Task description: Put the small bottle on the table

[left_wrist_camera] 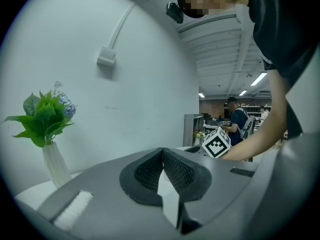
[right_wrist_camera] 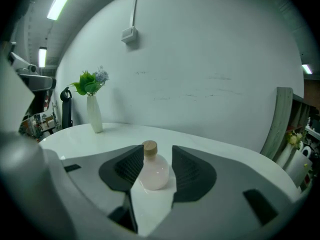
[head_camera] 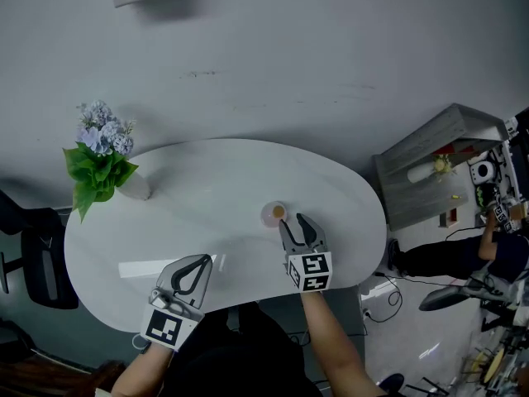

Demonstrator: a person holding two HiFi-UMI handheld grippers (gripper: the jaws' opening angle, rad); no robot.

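A small round pinkish bottle (head_camera: pixel 275 213) with a wooden stopper stands upright on the white oval table (head_camera: pixel 190 180), right of its middle. My right gripper (head_camera: pixel 294 221) sits just behind it, open. In the right gripper view the bottle (right_wrist_camera: pixel 154 170) stands on the tabletop at the fingertips of the right gripper (right_wrist_camera: pixel 157 150), close to the left pad, with a gap to the right pad. My left gripper (head_camera: pixel 201 261) hovers over the table's near edge, shut and empty. In its own view the left gripper (left_wrist_camera: pixel 162 152) has its pads meeting, and the right gripper's marker cube (left_wrist_camera: pixel 217 143) shows beyond.
A white vase of green leaves and blue flowers (head_camera: pixel 101 160) stands at the table's far left edge. A black chair (head_camera: pixel 37 263) is left of the table. A grey shelf unit (head_camera: pixel 438 168) with clutter stands to the right. A person (left_wrist_camera: pixel 239 126) is in the background.
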